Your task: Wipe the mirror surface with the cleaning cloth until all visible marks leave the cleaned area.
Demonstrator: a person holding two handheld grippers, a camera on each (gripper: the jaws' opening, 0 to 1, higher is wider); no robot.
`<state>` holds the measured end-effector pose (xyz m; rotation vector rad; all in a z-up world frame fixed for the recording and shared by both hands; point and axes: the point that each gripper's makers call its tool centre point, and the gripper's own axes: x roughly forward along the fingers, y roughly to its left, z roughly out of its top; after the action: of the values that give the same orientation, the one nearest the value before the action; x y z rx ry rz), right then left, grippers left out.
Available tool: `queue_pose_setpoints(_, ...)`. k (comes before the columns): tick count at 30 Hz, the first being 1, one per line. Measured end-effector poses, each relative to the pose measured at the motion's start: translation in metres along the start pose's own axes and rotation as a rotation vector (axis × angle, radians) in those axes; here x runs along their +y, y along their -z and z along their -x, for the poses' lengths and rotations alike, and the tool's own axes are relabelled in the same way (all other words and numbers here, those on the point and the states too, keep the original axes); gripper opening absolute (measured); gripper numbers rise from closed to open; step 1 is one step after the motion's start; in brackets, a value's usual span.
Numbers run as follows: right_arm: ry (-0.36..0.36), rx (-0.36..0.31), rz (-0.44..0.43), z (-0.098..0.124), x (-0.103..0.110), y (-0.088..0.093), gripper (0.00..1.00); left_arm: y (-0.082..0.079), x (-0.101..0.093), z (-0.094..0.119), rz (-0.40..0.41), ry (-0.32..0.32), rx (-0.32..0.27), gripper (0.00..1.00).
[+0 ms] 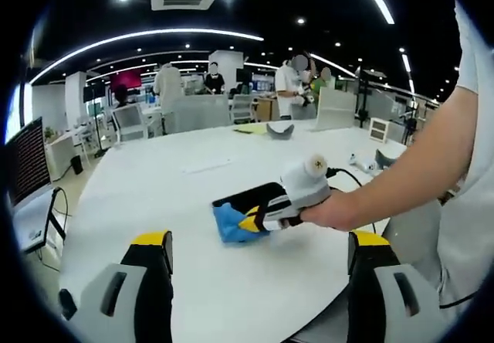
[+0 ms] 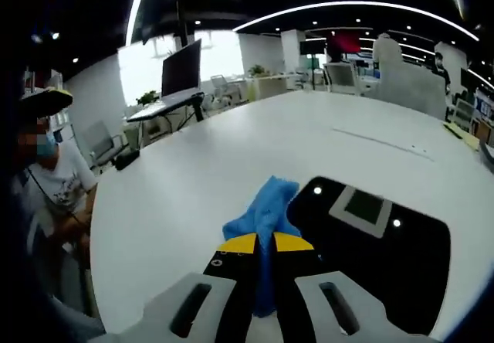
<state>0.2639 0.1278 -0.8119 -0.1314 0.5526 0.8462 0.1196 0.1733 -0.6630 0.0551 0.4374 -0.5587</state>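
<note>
So: big white table (image 1: 231, 281) carries everything. On it lies the mirror (image 2: 386, 258), a dark flat slab reflecting the ceiling lights, sitting at about 3 o'clock of the right gripper (image 2: 265, 242) in the right gripper view. In the left gripper view the mirror (image 1: 247, 198) shows as a dark strip near the table's middle, mostly behind the right gripper (image 1: 266, 218) and the hand (image 1: 332, 210) holding it.

Cloth (image 2: 262, 212) is blue, bunched, lying at the mirror's near-left edge, partly on the table; its tail runs back between the right jaws, which are pressed together on it. Left gripper (image 1: 258, 250) hangs above bare table at 6 o'clock of the cloth (image 1: 230, 223), jaws spread wide, holding nothing.

To do it well, I'd say: keep the pinch firm, press the bunch flat onto the glass, sweep toward 3 o'clock in overlapping passes w/ steady pressure. No marks can be made out at this res, so check the glass btw passes. Left gripper could steady the mirror's edge so it doesn't slide.
</note>
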Motion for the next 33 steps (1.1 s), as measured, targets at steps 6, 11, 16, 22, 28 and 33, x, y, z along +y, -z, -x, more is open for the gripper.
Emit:
queue_pose_setpoints(6, -0.018, -0.020, 0.004, 0.004, 0.003, -0.006, 0.01, 0.004, -0.015, -0.004, 0.000, 0.005, 0.010, 0.95)
queue_pose_setpoints(11, -0.018, -0.035, -0.001, 0.008, 0.000, -0.011, 0.01, 0.003, -0.014, -0.005, 0.014, -0.002, 0.009, 0.95)
queue_pose_setpoints(16, -0.015, -0.029, -0.042, 0.015, -0.011, -0.007, 0.01, -0.002, -0.012, -0.008, 0.002, -0.001, 0.006, 0.95)
queue_pose_setpoints(22, 0.009, -0.034, -0.037, 0.031, -0.033, -0.002, 0.01, -0.005, -0.009, -0.012, -0.015, -0.004, 0.011, 0.95)
queue_pose_setpoints(28, 0.047, -0.026, -0.040, 0.050, -0.061, 0.008, 0.01, -0.005, -0.009, -0.016, -0.017, 0.004, 0.017, 0.95)
queue_pose_setpoints(33, 0.087, -0.014, -0.036, 0.068, -0.086, 0.018, 0.01, -0.006, -0.011, -0.020, -0.025, 0.009, 0.021, 0.95)
